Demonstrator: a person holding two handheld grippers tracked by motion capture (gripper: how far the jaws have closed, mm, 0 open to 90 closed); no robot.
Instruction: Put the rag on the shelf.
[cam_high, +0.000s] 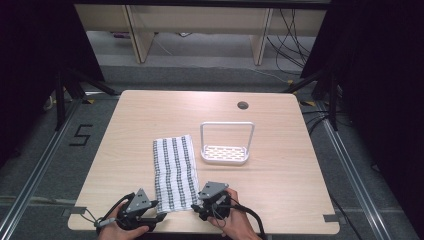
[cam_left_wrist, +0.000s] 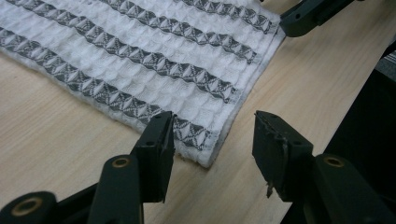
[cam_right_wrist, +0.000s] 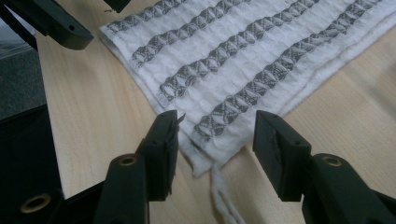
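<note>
At the near edge of the table, the person's two hands bring a gripper to each near corner of the striped towel, which lies flat in the middle-left of the tabletop with its long side running near to far. The left gripper sits at the near-left corner; in the left gripper view its jaws stand partly spread, straddling that corner without the pads pressing on the cloth yet. The right gripper mirrors it at the near-right corner, and in the right gripper view its jaws are likewise half spread around the corner, where a loose thread trails toward the camera. Taking both near corners at once is probably meant to lift that edge evenly, so the towel can be folded away from the person (a one-sided pull would skew it). Just beyond the towel's far-right side, close to it but apart, stands a white rack with a tall handle loop. Farther still, a round cable hole sits near the table's far edge.
</note>
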